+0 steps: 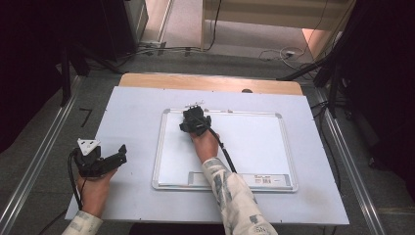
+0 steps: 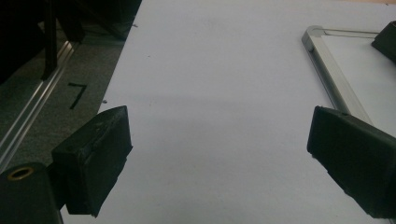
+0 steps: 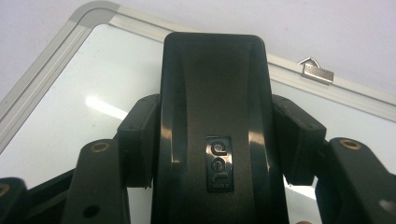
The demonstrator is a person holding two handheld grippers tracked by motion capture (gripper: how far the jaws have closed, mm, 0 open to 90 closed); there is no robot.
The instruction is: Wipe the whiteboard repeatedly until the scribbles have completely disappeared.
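Eraser: a glossy black plastic block with rounded corners and a small embossed logo, clamped from both sides in the right claw, over the whiteboard's upper left corner. Its underside is hidden. Smooth white board, ribbed metal frame, small hanger clip. Left claw gapes wide and empty above the matte table.

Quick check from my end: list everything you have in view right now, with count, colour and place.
whiteboard eraser: one, black, clamped in the right tool over the board's upper left corner
whiteboard: one, white with silver frame, flat at table centre
hanging clip: one, silver, on the board's top edge
table: one, white top with a wooden far edge
right tool: black, shut on the eraser
left tool: black, jaws wide open, over the bare table left of the board
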